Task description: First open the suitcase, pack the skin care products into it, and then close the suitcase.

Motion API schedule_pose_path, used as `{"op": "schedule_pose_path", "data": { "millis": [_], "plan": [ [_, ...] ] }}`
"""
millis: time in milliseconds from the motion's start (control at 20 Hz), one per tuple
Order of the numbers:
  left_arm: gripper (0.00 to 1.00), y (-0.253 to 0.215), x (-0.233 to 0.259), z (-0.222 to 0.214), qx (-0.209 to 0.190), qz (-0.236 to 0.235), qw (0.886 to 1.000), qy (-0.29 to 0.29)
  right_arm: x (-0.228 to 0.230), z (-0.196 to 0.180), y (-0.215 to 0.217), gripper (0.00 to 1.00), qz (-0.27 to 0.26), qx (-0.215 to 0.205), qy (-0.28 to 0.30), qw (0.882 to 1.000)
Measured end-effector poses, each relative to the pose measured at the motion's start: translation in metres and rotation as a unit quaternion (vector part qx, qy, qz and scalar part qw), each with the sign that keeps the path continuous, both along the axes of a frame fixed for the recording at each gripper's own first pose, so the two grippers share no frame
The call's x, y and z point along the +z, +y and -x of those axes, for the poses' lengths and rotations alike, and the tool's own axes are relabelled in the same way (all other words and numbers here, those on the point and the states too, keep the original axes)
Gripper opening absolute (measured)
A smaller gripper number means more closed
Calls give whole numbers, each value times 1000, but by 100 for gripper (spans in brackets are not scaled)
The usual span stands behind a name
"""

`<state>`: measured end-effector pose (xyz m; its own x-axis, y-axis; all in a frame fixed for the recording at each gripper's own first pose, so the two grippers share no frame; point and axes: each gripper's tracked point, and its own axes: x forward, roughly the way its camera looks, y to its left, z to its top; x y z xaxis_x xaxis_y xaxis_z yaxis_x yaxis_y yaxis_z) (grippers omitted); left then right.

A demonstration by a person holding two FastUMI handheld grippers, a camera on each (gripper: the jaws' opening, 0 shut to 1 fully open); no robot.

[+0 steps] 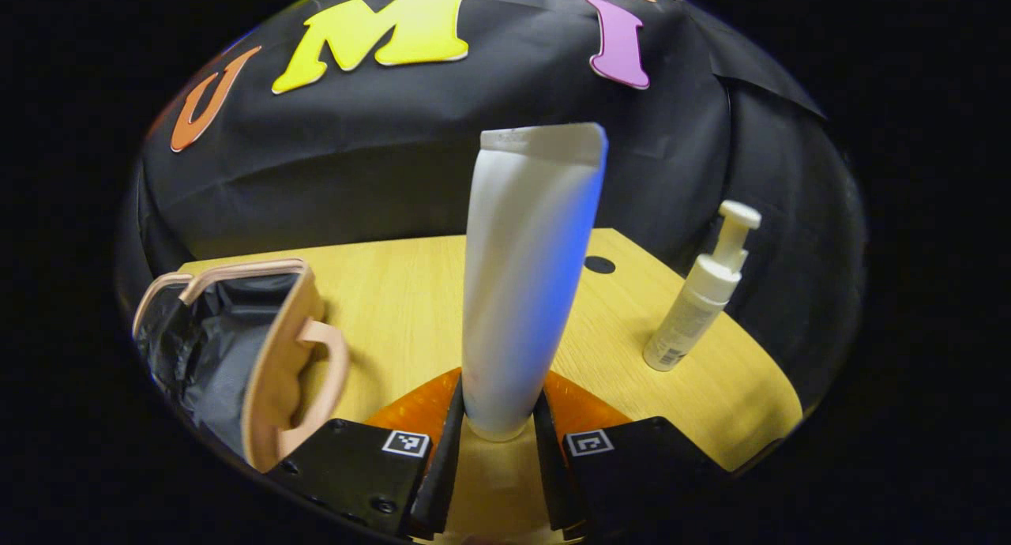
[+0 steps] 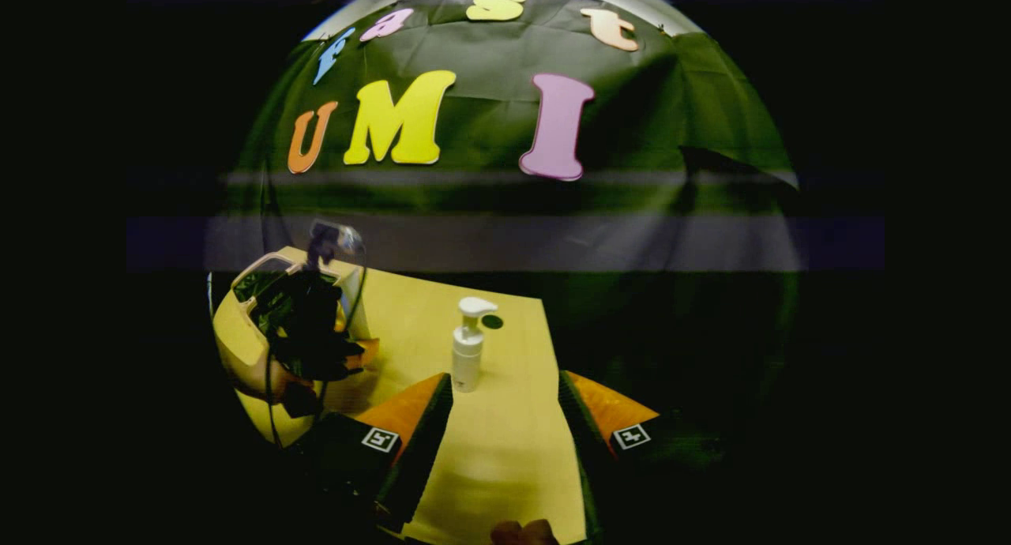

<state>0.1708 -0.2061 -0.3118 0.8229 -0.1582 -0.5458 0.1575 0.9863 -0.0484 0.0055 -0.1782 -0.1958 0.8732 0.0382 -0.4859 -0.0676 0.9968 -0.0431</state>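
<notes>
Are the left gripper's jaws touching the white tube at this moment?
Touching. In the left gripper view, the left gripper has both jaws pressed against the lower sides of the upright white tube, with no gap on either side.

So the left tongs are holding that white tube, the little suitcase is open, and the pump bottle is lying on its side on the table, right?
Not quite: the pump bottle stands upright on the table, as the left gripper view shows. The left tongs do hold the white tube, and the suitcase is open.
</notes>
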Motion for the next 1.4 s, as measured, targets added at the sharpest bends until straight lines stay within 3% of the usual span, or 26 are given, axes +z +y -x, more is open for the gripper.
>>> {"op": "schedule_pose_path", "data": {
  "millis": [200, 350, 750, 1050, 1400],
  "plan": [
    [48, 29, 61, 43, -3, -20, 1000, -13, -58, -38, 30, 80, -50, 15, 24, 998],
    [48, 54, 92, 65, 13, -39, 999, -25, -91, -69, 32, 81, -56, 9, 38, 998],
    [48, 120, 146, 104, 137, -22, 990, -33, -149, -128, 41, 80, -91, -18, 51, 994],
    [48, 166, 149, 136, 199, -18, 980, -18, -165, -144, 47, 57, -78, -31, 52, 995],
    [48, 207, 150, 135, 179, -34, 983, -23, -145, -137, 52, 49, -65, -26, 55, 996]
  ]
}}
